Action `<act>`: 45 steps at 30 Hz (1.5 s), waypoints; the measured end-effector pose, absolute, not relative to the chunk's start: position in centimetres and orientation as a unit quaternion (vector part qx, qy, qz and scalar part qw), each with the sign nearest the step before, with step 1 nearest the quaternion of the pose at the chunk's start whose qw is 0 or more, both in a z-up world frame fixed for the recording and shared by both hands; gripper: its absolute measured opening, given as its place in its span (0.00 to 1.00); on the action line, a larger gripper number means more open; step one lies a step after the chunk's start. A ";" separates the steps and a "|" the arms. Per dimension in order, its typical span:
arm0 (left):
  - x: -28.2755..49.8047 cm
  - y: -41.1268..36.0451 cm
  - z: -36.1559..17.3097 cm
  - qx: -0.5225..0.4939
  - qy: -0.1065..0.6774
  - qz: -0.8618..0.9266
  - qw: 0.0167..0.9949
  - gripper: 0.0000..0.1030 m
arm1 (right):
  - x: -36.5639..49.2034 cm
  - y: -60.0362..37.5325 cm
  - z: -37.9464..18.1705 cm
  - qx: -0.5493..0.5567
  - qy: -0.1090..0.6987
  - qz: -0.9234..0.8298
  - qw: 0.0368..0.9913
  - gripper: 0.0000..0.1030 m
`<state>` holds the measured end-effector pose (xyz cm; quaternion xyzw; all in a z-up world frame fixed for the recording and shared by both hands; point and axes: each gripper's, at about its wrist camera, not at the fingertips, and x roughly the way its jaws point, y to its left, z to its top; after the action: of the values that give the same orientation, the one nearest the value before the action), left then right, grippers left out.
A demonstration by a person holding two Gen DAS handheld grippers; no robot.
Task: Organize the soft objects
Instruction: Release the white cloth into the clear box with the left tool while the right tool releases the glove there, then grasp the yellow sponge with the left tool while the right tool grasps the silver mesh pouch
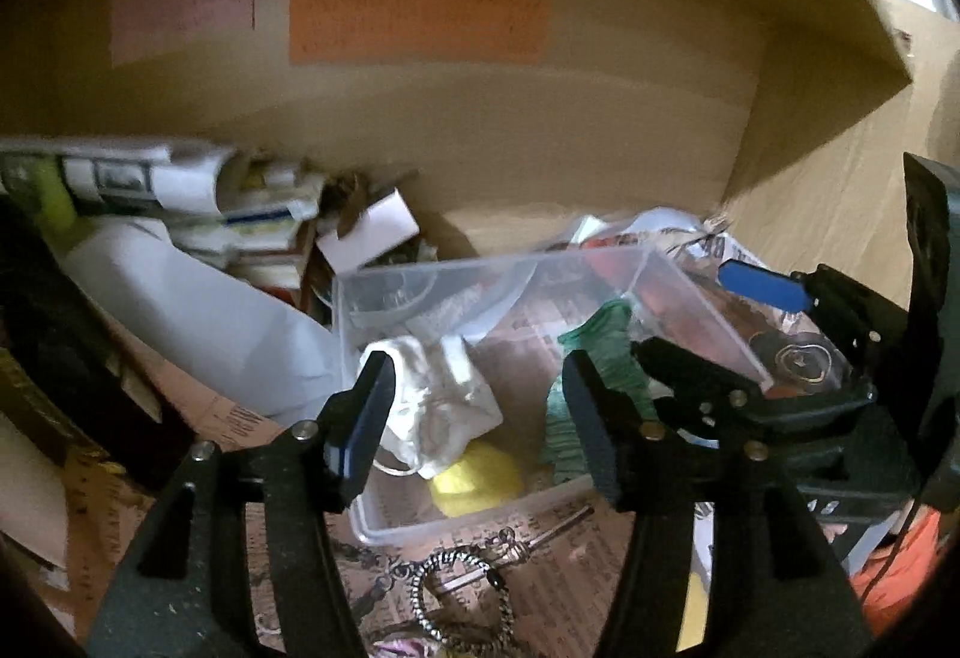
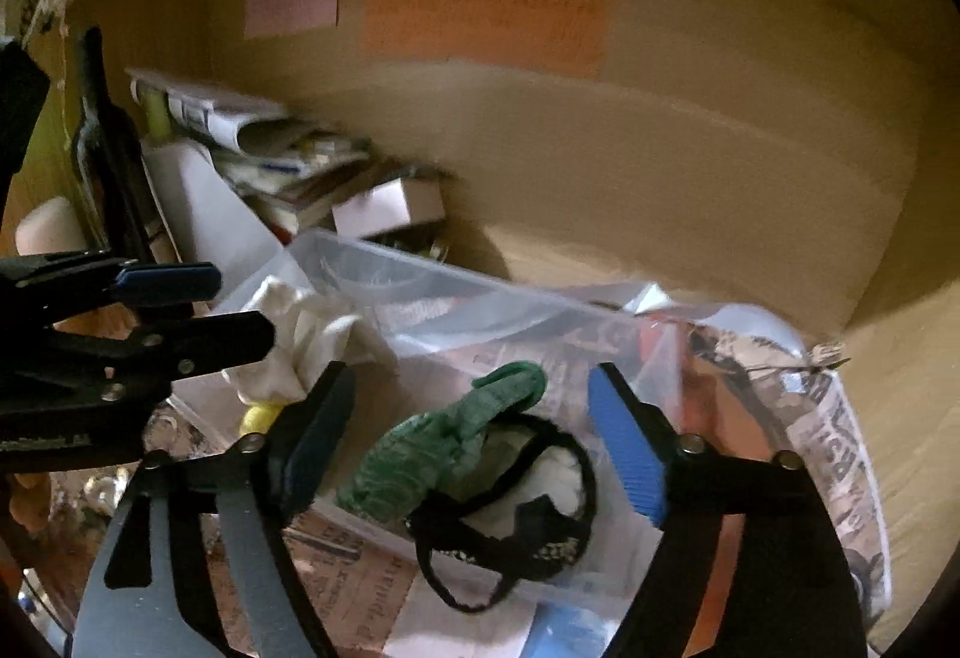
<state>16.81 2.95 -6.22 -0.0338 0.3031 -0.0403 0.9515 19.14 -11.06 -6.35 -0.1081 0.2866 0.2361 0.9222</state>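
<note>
Inside the clear bin (image 2: 540, 304), a crumpled green cloth (image 2: 444, 448) lies between the wide-open right gripper (image 2: 474, 448).

Each camera sits just behind its own fingers and looks forward and slightly down, very near a clear plastic bin (image 1: 540, 310). The left wrist view faces the bin with the right hand-held gripper (image 1: 708, 322) entering at its right edge; the right wrist view has the left hand-held gripper (image 2: 222, 307) at its left edge. Both share the bin (image 2: 456, 298), what looks like a cardboard wall (image 1: 480, 117) ahead, and its colored labels (image 2: 480, 27), though blurred.
</note>
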 end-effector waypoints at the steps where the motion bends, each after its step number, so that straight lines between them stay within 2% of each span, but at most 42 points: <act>1: 16.4 2.9 -5.9 -0.031 0.297 -0.039 0.953 0.61 | 18.8 -11.2 -5.9 -0.107 0.280 0.235 0.925 0.79; 5: 14.2 2.3 -4.5 -0.024 0.269 -0.034 0.962 0.72 | 17.3 -12.1 -4.4 -0.104 0.257 0.230 0.933 0.82; 10: 11.5 1.5 -3.6 -0.016 0.238 -0.027 0.971 0.92 | 14.9 -14.0 -3.0 -0.093 0.230 0.225 0.942 0.92; 13: 10.3 1.1 -3.6 -0.015 0.227 -0.022 0.974 0.97 | 13.4 -15.2 -2.8 -0.091 0.222 0.223 0.945 0.96; 17: 9.3 0.2 -4.4 -0.016 0.231 -0.028 0.972 0.99 | 12.0 -16.3 -3.4 -0.087 0.225 0.213 0.947 1.00; 36: 9.9 -4.6 -13.5 -0.044 0.367 -0.079 0.926 0.99 | 9.5 -20.6 -12.6 -0.043 0.371 0.171 0.912 0.99; 37: 10.0 -4.7 -13.8 -0.044 0.371 -0.080 0.924 0.99 | 9.4 -20.6 -12.8 -0.043 0.374 0.172 0.910 0.98; 42: 10.2 -5.4 -14.9 -0.046 0.382 -0.083 0.919 0.97 | 9.6 -20.7 -14.0 -0.034 0.397 0.183 0.899 0.71; 44: 10.2 -5.6 -15.1 -0.043 0.384 -0.087 0.918 0.87 | 9.6 -20.8 -14.1 -0.029 0.397 0.192 0.897 0.65; 45: 10.3 -5.7 -15.2 -0.042 0.387 -0.091 0.917 0.80 | 9.5 -20.7 -14.1 -0.029 0.397 0.195 0.897 0.57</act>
<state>10.27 -5.69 -15.17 -0.0423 0.3870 -0.0911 0.9166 9.53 -20.70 -14.09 -0.0286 0.3965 0.1947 0.8967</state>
